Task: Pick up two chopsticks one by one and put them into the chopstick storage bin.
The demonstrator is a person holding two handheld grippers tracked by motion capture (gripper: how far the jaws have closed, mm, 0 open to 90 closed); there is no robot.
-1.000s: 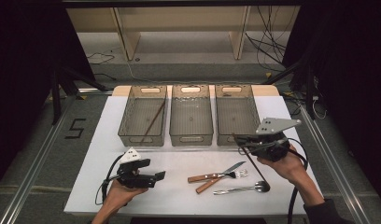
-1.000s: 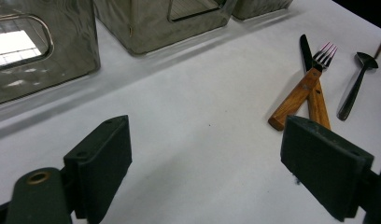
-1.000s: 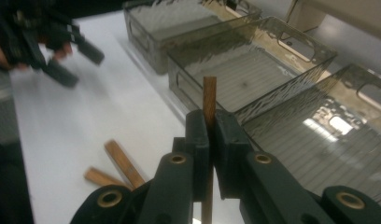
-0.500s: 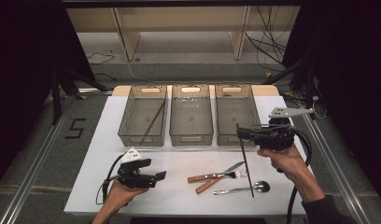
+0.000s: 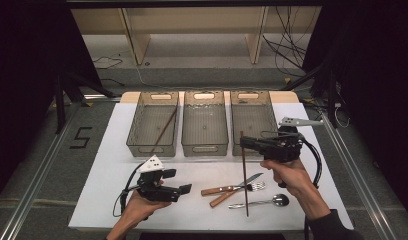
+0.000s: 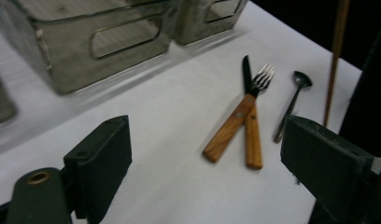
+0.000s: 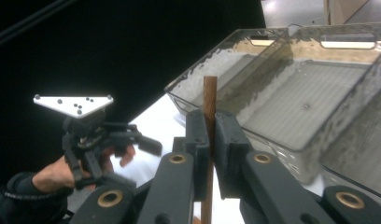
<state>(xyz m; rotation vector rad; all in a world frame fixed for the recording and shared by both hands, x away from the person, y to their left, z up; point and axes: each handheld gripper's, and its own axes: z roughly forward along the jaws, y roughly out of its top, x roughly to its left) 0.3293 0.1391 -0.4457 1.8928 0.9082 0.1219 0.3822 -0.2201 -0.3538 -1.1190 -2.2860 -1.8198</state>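
Note:
My right gripper (image 5: 243,143) is shut on a brown chopstick (image 5: 245,180), which hangs almost upright with its lower tip near the table in front of the right tray (image 5: 252,145). In the right gripper view the jaws (image 7: 209,123) pinch the chopstick (image 7: 209,95) just below its top end. My left gripper (image 5: 185,189) rests low at the front left, open and holding nothing. Its own view shows the wide-apart jaws (image 6: 206,127) facing a wooden-handled knife (image 6: 252,135), a fork (image 6: 228,133) crossing it, and a spoon (image 6: 291,100).
Three clear trays stand in a row at the back: the left tray (image 5: 137,145) holds a second chopstick (image 5: 162,131), and the middle tray (image 5: 205,148) looks bare. Knife and fork (image 5: 231,189) and spoon (image 5: 259,202) lie at the front of the white table (image 5: 107,170).
The chopstick in my right gripper has swung from a slant to nearly upright and shifted a little left. The left gripper has edged slightly right.

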